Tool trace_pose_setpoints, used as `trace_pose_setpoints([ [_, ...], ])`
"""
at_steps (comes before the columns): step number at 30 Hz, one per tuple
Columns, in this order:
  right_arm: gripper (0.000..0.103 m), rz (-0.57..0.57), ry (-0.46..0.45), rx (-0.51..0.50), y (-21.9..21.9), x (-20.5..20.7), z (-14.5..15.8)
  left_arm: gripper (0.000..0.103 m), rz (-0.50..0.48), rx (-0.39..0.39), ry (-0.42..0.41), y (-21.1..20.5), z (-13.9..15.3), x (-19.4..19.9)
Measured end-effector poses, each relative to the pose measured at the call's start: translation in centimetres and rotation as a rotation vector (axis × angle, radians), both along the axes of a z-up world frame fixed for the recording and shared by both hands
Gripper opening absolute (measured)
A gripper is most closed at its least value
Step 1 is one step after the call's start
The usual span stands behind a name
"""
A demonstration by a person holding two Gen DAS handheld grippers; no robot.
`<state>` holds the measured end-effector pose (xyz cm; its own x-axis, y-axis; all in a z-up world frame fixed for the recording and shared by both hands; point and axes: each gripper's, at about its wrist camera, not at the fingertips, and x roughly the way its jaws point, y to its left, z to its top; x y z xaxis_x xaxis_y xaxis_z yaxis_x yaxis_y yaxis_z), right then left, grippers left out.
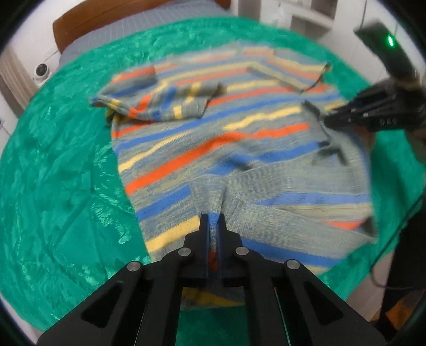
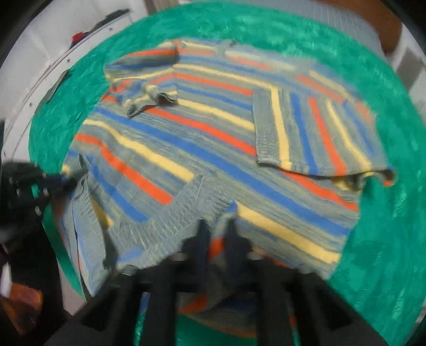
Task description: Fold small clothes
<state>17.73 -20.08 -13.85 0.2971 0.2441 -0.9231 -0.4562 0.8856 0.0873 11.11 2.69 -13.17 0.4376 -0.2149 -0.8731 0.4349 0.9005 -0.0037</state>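
Two grippers are clamped on the near hem of a striped sweater (image 1: 213, 127) spread on a green blanket (image 1: 66, 173) over the bed: the left gripper (image 1: 212, 221) and right gripper (image 2: 216, 226). Only the left wrist view shows a brown headboard (image 1: 106, 18).

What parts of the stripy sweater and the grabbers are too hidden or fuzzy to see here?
- Right wrist view: the right gripper is motion-blurred, so exactly how it pinches the sweater is unclear.
- Left wrist view: the left gripper covers the hem it clamps.
- Both views: the sweater's underside is hidden against the green blanket.
- Left wrist view: the room behind the bed is cut off by the lens edge.
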Motion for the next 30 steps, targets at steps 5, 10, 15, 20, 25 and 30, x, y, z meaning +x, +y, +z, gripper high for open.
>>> trace_pose_setpoints([
  [5, 0.006, 0.009, -0.079, 0.099, -5.3, -8.9, 4.7, 0.002, -0.051, -0.103, -0.078, 4.2, 3.7, -5.4],
  [10, 0.006, -0.027, -0.031, 0.035, -9.6, -16.5, 3.6, 0.003, -0.066, -0.055, -0.025, 6.4, 3.1, -9.0],
  [15, 0.023, -0.153, 0.085, -0.089, -13.5, -20.4, -1.2, 0.006, -0.035, 0.078, 0.081, 8.0, -0.4, -11.6],
  [20, 0.059, -0.266, 0.090, 0.109, -15.6, -20.6, -0.6, 0.065, 0.078, -0.048, 0.069, 10.0, 0.6, -11.3],
  [25, 0.059, -0.317, 0.175, 0.323, -14.8, -18.0, -3.3, 0.068, 0.148, 0.012, 0.147, 7.8, -2.6, -8.3],
  [30, 0.006, -0.289, 0.240, 0.338, -12.2, -17.0, -4.9, 0.004, 0.087, 0.043, 0.267, 4.9, -5.1, -7.9],
])
